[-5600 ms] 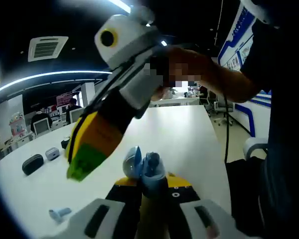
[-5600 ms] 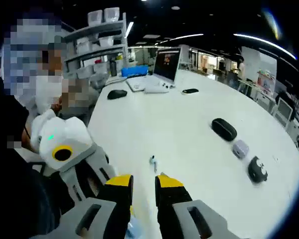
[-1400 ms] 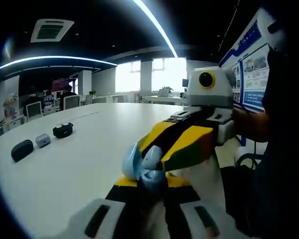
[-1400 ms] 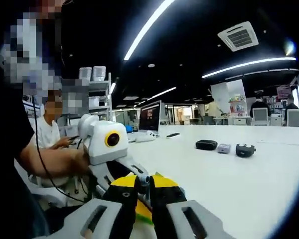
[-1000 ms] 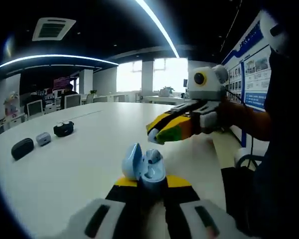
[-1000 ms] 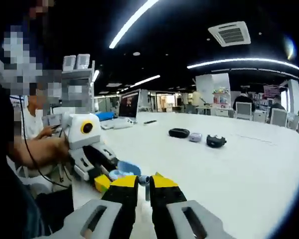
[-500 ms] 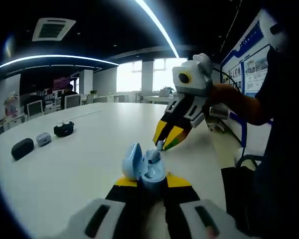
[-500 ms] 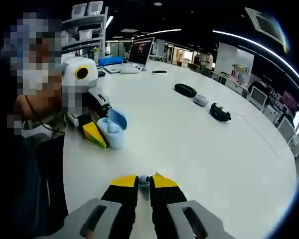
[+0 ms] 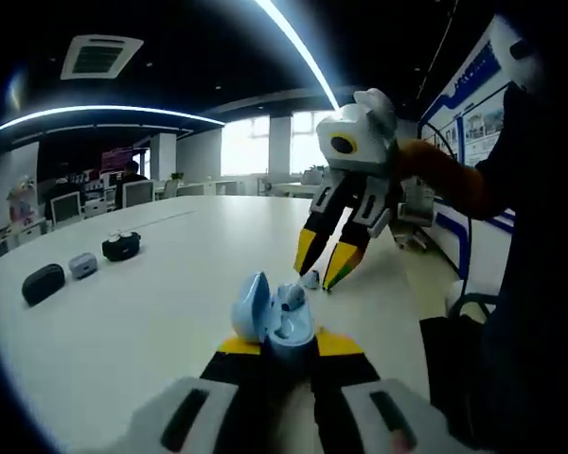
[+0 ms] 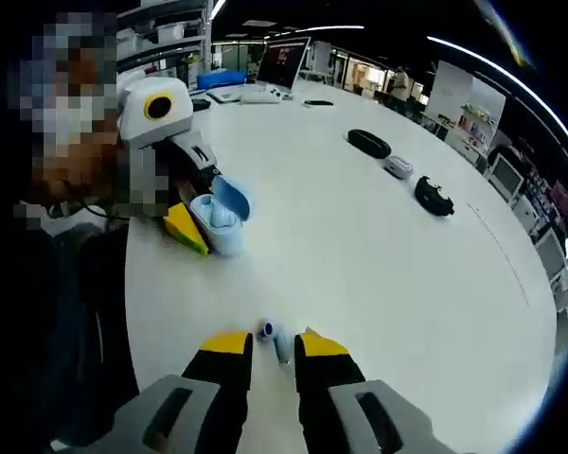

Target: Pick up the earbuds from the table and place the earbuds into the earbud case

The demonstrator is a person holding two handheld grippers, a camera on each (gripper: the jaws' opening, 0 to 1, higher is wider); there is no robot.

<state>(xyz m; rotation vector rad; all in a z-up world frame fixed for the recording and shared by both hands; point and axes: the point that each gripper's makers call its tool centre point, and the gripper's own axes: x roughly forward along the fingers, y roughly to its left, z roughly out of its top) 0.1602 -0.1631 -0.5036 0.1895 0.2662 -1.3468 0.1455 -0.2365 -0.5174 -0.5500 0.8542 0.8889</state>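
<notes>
Now right gripper point(image 10: 274, 342) jaws spread; half second ago pinched earbud point(image 10: 275, 340), which lies on table point(image 10: 379, 246) between tips, loose. Left gripper point(image 9: 286, 340) clamps open earbud case point(image 9: 276, 317), lid at 11 o'clock, one bud apparently seated. Released bud sits at 1 o'clock of case in left gripper view. Likely regrasp before insertion.
</notes>
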